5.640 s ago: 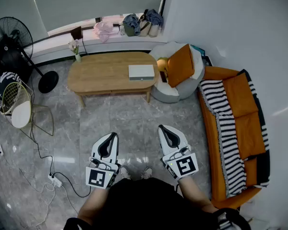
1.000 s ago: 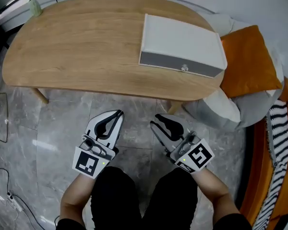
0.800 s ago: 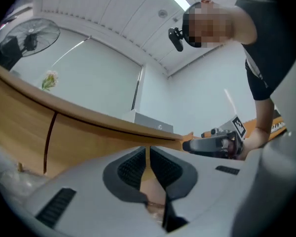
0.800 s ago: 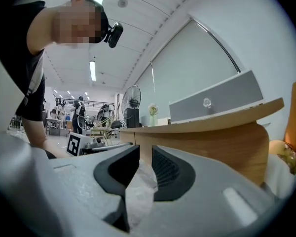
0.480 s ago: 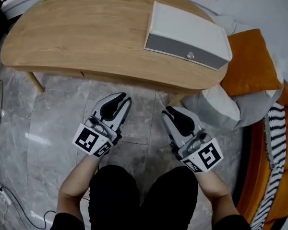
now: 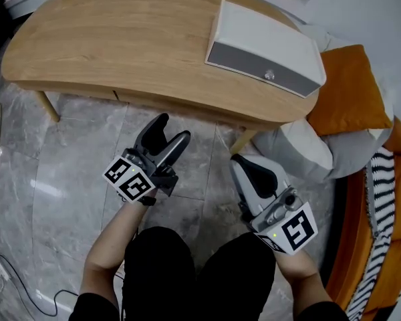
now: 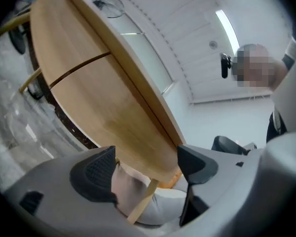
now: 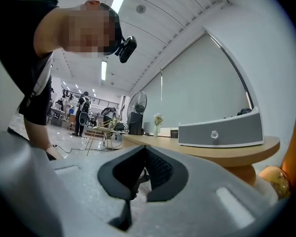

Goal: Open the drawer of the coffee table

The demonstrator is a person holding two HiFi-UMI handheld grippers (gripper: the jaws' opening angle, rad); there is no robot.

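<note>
Left claw (image 6: 174,130), jaws opening on air only: bare floor (image 6: 73,172) below and to its left, open gap ahead up to worktop (image 6: 120,39) edge. Worktop leg (image 6: 244,141) just ahead of right claw (image 6: 240,160). Beanbag (image 6: 307,146) with orange cushion (image 6: 351,92) crowds its right. Grey-fronted box (image 6: 264,42) occupies worktop surface beyond.

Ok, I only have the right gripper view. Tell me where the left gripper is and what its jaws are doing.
Observer: The left gripper is over the floor, just short of the coffee table's near edge. Its jaws are opening with nothing between them.
Operator: Give me what it's aimed at.
Observer: Its own view looks up at the wood face under the tabletop edge, where a dark seam crosses it.
Operator: Place that seam against the gripper.
Observer: In the head view, the seam lies left of the gripper, which faces the stretch to its right.
</note>
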